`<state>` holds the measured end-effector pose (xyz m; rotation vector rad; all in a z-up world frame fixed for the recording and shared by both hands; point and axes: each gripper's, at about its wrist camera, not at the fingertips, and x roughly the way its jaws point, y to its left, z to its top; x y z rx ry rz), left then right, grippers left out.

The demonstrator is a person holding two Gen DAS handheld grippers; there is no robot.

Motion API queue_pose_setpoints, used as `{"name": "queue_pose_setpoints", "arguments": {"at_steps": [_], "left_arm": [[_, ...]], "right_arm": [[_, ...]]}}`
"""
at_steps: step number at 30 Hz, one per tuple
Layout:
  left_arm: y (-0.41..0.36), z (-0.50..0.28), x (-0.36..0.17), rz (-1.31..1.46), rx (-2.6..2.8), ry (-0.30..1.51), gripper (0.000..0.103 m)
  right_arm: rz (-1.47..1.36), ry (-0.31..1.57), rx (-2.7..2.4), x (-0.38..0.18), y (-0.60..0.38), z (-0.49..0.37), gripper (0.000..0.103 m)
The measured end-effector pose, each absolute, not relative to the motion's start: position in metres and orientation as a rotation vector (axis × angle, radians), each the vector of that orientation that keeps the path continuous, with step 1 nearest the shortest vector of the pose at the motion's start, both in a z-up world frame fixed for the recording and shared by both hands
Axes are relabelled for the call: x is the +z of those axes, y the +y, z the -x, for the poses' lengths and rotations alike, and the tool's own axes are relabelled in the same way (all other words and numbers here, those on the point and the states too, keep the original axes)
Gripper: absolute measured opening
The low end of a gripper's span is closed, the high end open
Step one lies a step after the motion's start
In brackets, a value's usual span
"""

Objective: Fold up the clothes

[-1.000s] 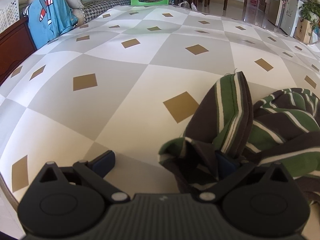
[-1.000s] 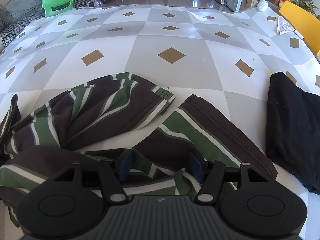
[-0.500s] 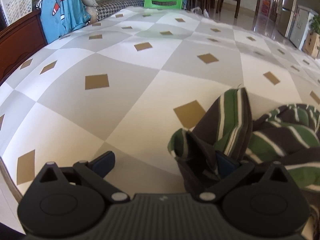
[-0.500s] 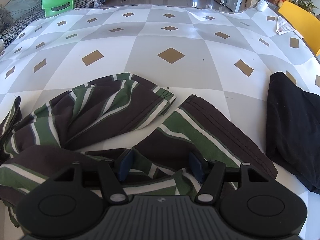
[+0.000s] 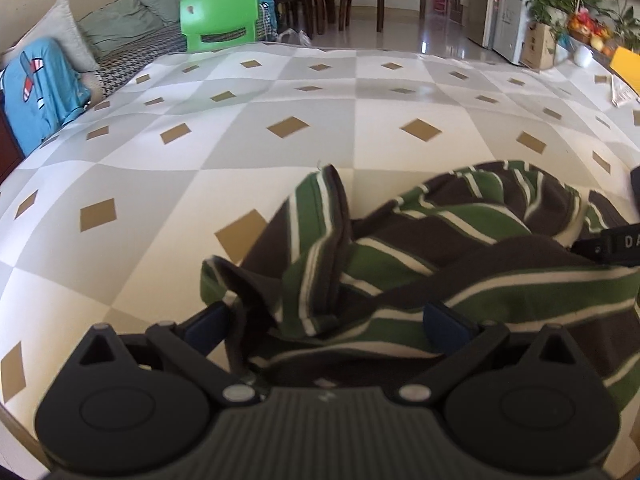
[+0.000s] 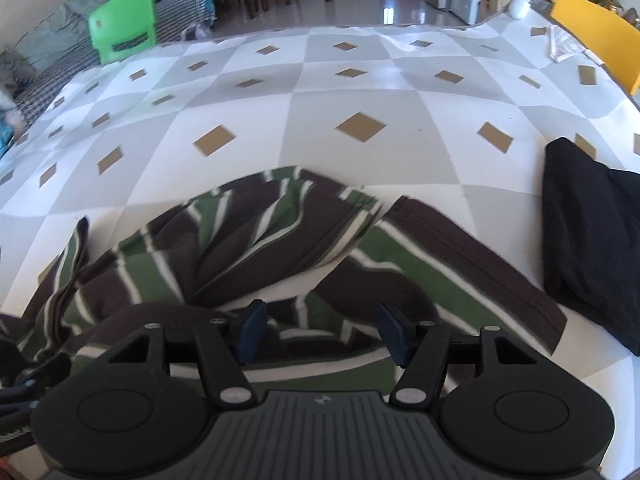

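A brown, green and white striped garment lies crumpled on the checked tablecloth. My left gripper is open and wide. Its blue fingers straddle the bunched left end of the cloth, and the pads do not press on it. In the right wrist view the same garment spreads across the near table, one sleeve reaching right. My right gripper stands open over its near edge, with striped fabric lying between the fingers.
A folded black garment lies close on the right. A green chair stands at the table's far left edge and a yellow chair at the far right. A blue garment hangs at the left. Papers lie near the far right corner.
My left gripper has swung right over the striped garment: before, only its right finger lay on the cloth, now both straddle it. The right gripper has stayed put.
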<state>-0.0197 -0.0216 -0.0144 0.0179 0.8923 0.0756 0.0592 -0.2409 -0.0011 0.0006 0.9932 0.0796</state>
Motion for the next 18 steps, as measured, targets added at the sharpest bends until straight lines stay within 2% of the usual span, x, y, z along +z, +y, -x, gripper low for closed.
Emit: {"name": "queue_pose_setpoints", "arguments": {"at_steps": [18], "left_arm": [[0.003,0.029,-0.030,0.118,0.052,0.980,0.103]], "right_arm": [[0.017,1.011,0.039,-0.016,-0.248,-0.059,0.061]]}}
